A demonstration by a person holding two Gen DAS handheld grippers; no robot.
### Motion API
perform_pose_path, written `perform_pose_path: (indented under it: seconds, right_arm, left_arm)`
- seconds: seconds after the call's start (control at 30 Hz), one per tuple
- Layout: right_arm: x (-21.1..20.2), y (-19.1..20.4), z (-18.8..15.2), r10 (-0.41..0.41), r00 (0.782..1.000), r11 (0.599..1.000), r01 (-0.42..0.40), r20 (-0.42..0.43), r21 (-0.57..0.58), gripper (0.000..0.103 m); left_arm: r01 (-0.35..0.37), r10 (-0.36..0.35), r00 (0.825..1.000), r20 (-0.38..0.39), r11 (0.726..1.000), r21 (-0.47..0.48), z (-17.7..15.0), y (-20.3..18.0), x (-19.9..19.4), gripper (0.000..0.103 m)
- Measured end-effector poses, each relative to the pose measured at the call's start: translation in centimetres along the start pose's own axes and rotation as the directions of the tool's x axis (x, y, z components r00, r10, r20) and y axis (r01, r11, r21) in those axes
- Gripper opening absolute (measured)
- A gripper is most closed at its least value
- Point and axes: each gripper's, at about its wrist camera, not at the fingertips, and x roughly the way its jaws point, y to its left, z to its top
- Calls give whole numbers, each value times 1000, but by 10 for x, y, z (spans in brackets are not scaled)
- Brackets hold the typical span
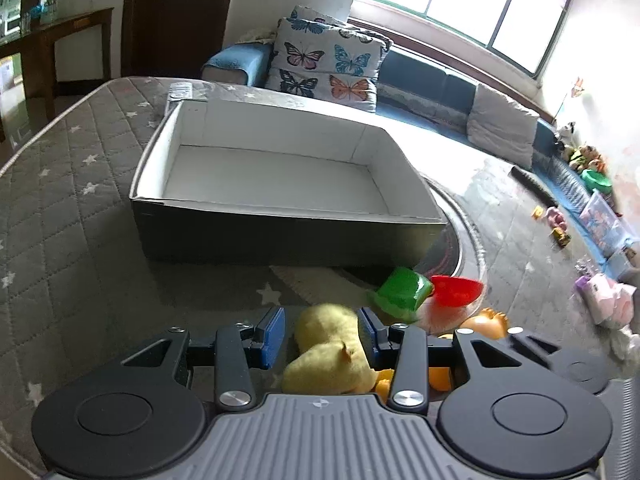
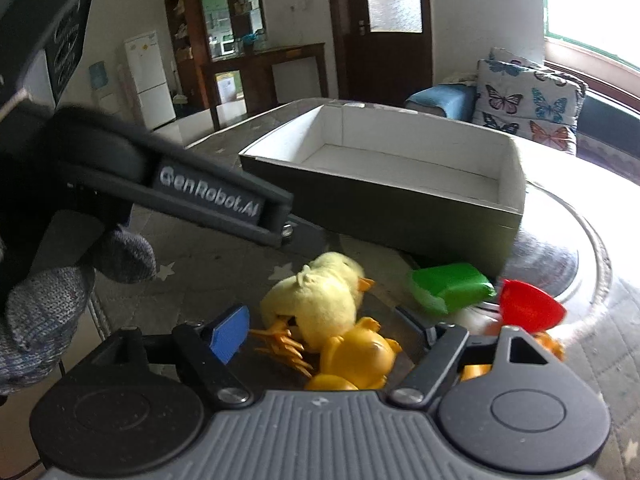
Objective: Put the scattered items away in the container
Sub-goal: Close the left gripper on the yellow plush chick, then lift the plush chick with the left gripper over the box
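Fluffy yellow plush chick on its side on the grey quilted, star-printed counter, directly between the blue pads of the left tool; jaws wide apart, a clear gap at the left pad, the right pad just beside the chick's flank, contact there impossible to judge, no squeeze visible. Left tool angled downward and pointing toward the shallow cardboard box, dark outside and white inside, which stands on the counter just beyond the chick. In the right wrist view, left tool's handle in a hand in a grey knitted glove. Right tool likewise tilted downward, jaws spread wide and gripping nothing, over a glossy orange-yellow plastic duck that touches the chick's orange feet. Green plastic block and red plastic scoop-shaped piece side by side near the box's right corner, outside both tools.
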Motion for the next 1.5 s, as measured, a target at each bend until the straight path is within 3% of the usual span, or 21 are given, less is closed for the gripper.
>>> perform_pose_path:
  seconds: [0.2,0.53,0.77,1.03,1.2,1.37,1.5]
  right_arm:
    - [16,7,4,-13,1000,999,13,-16,-30,76]
    - [25,12,10,-13,999,998,12,-31,-54,62]
    - [27,22,9,-13,999,997,9,-46,-78,59]
    - [27,27,5,-6,998,996,1,-55,-93,55]
    - [26,33,5,3,999,995,-9,-54,-101,55]
    - [31,38,3,-7,998,994,-1,-66,-111,55]
    - [31,41,1,-6,997,993,-2,-73,-117,55]
  left_arm:
    - [12,-15,999,-51,999,-40,8,7,19,43]
    - [51,-66,988,-137,993,-109,21,20,43,43]
    - [70,-92,981,-173,989,-132,24,23,52,44]
    - [91,-113,983,-147,984,-152,21,30,50,32]
    - [56,-73,993,-94,983,-176,18,39,35,18]
    - [73,-92,992,-85,977,-202,16,44,33,20]
    - [110,-141,985,-96,954,-278,18,51,35,29]
